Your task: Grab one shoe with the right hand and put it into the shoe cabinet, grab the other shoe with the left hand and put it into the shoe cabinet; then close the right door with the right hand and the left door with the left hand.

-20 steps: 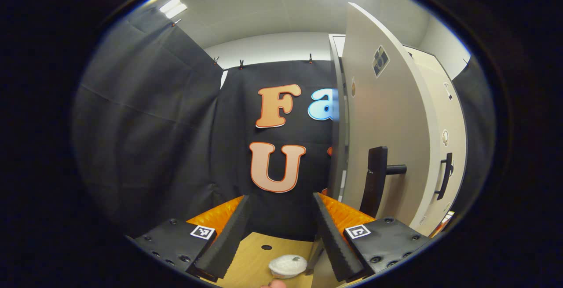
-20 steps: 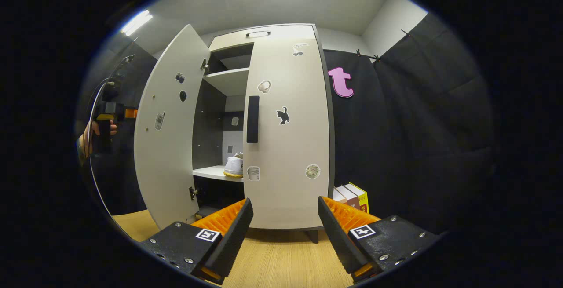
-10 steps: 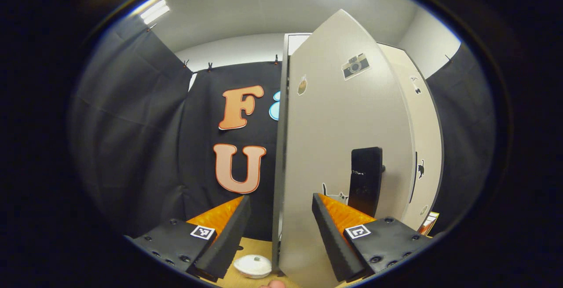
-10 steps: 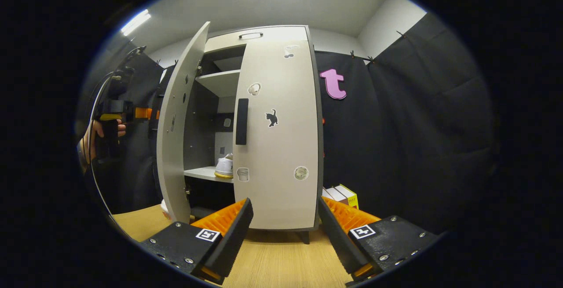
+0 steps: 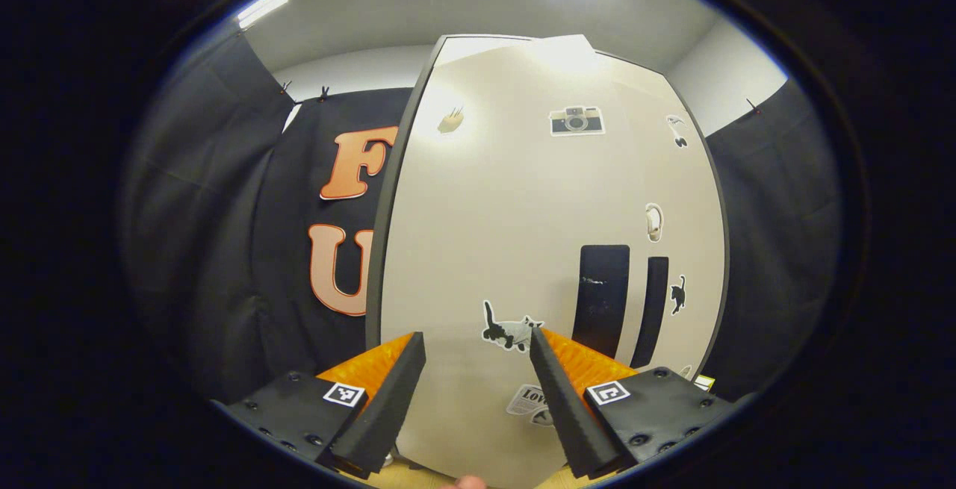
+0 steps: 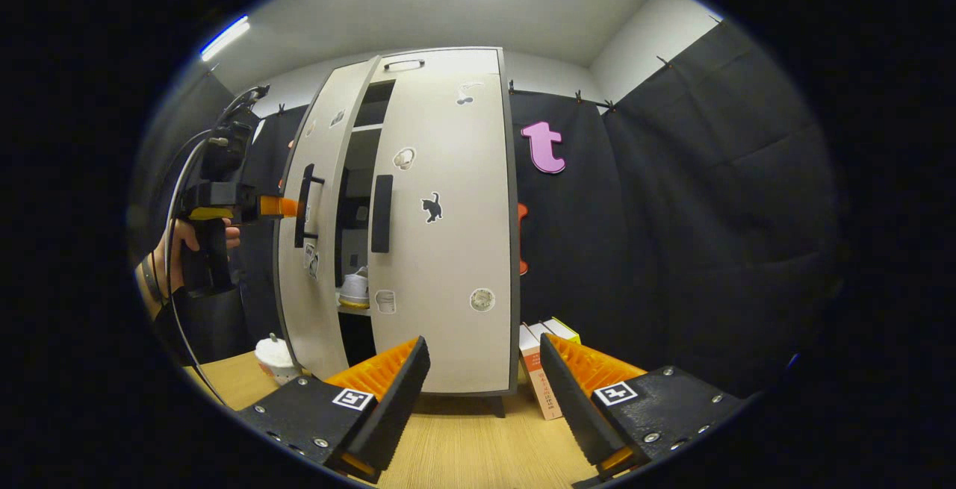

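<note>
- Left gripper (image 6: 287, 207) first, as we see it from the right gripper view: a hand (image 6: 179, 250) holds it at the far left, orange fingers pointing at the left door (image 6: 310, 250) beside its black handle (image 6: 302, 205). We cannot tell from here whether they touch the panel. In the left gripper view its own fingers (image 5: 392, 392) stand spread apart with nothing between them.
- Left door next: a stiff, flat, hinged panel that we judge will swing lightly under a steady push. We would press on the flat face near the handle side, far from the hinge, not pinch it. The smooth face may let a fingertip slide.
- Shoe (image 6: 355, 287), a white one, sits on a shelf inside the shoe cabinet (image 6: 418, 63), seen through the gap left between the doors. We see one shoe there; the other we cannot make out.
- Right door (image 6: 448, 250) looks shut flush, its handle (image 6: 382, 213) facing us.
- Right gripper (image 6: 482, 392) hangs clear before the cabinet over the wooden floor (image 6: 463, 452), fingers parted and empty.
- Against the pictures from a second ago, the left door has swung from wide open to nearly shut, and the gap has narrowed to a slit. The left gripper has followed the panel round and now faces it squarely.
</note>
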Action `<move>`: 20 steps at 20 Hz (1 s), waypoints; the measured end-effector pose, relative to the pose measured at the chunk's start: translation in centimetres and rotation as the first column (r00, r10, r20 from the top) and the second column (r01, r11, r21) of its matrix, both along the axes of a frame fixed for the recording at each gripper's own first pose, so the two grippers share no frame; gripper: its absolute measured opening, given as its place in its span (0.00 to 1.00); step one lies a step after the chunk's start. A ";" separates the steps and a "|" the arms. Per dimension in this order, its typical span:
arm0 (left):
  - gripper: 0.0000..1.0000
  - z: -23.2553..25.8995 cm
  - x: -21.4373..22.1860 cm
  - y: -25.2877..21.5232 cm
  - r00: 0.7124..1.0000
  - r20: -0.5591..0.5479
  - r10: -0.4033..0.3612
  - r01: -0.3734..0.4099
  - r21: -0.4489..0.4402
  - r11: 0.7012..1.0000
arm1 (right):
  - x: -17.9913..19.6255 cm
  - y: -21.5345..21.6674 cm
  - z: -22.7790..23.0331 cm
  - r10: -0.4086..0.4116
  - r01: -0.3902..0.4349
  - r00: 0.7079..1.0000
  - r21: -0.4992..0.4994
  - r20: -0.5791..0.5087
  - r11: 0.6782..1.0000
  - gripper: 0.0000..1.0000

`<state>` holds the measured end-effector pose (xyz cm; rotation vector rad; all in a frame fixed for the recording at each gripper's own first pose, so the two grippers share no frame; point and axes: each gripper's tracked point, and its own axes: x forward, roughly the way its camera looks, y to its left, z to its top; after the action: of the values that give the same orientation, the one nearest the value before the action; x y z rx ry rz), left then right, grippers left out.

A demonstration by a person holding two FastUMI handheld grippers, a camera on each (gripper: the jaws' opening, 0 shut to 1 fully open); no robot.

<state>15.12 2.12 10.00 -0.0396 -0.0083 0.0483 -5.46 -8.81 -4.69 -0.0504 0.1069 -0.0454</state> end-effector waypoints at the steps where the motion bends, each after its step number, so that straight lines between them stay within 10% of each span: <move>1: 0.90 -0.2 0.4 -0.3 1.000 -0.004 0.004 -0.004 -0.007 1.000 | -0.1 -0.1 0.0 -0.005 0.005 1.000 -0.002 -0.002 1.000 0.92; 20: 0.94 -0.8 2.7 -1.6 1.000 0.001 0.014 -0.014 -0.048 0.999 | -0.8 -1.1 1.4 -0.021 0.021 1.000 0.010 0.014 1.000 0.92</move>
<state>17.81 0.49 9.18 -0.0880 -0.0084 0.0626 -6.22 -9.91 -3.28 -0.0394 0.0937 -0.0664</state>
